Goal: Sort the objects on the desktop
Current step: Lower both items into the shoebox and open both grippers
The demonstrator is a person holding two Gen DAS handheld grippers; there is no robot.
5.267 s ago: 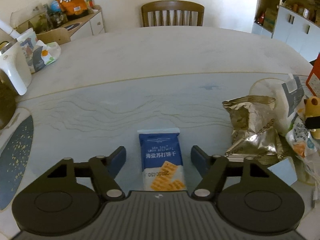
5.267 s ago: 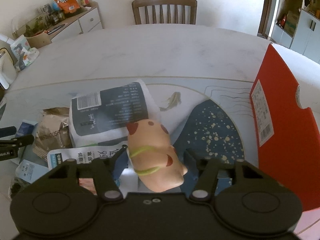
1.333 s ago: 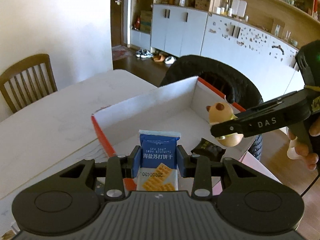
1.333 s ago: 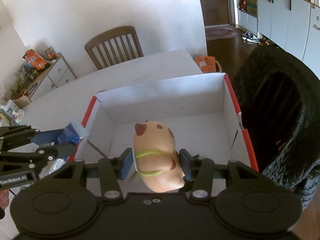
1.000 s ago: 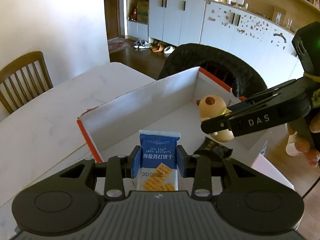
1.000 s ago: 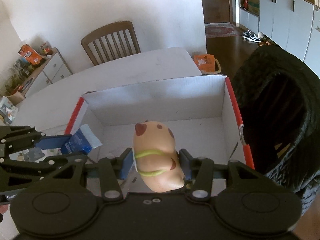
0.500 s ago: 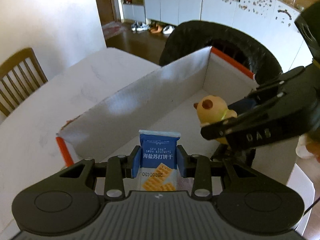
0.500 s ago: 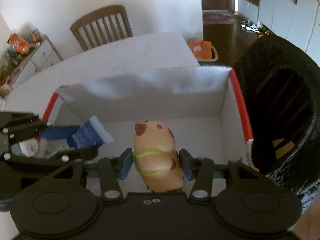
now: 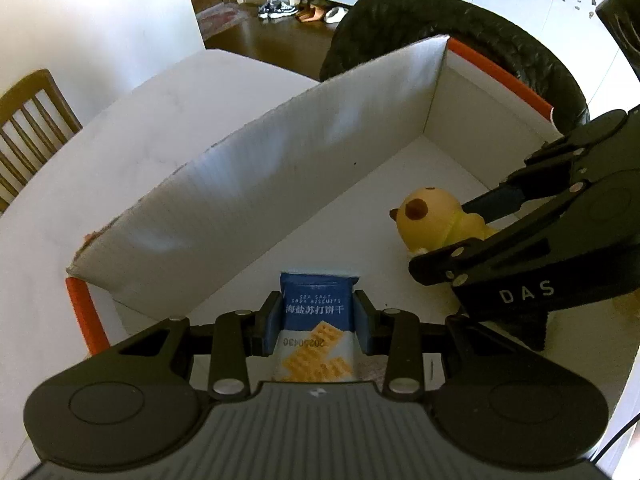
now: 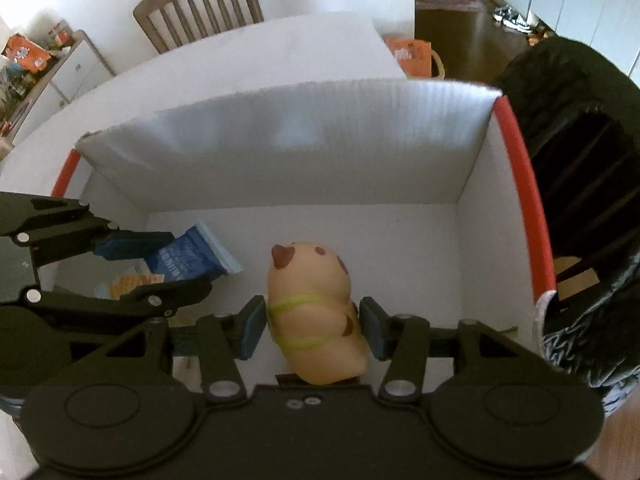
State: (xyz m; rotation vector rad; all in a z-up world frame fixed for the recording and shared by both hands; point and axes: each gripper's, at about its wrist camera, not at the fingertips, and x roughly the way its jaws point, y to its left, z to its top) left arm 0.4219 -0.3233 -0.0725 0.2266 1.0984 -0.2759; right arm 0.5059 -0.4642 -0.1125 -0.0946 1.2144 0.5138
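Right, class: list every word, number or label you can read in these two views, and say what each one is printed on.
"SEA SALT SODA BISCUITS": biscuit packet.
"海盐苏打饼干": same packet.
"20250430", upside down and partly blurred: same packet.
"DAS": right gripper.
Orange bags on the far cabinet: print too blurred.
Toy, box: no text.

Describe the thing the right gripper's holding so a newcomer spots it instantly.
Find the white cardboard box with orange-red edges on the table. Over its floor, the right gripper holds a tan squishy animal toy. Unlike the flat blue cracker packet beside it, it is rounded, with brown spots and yellow-green bands.
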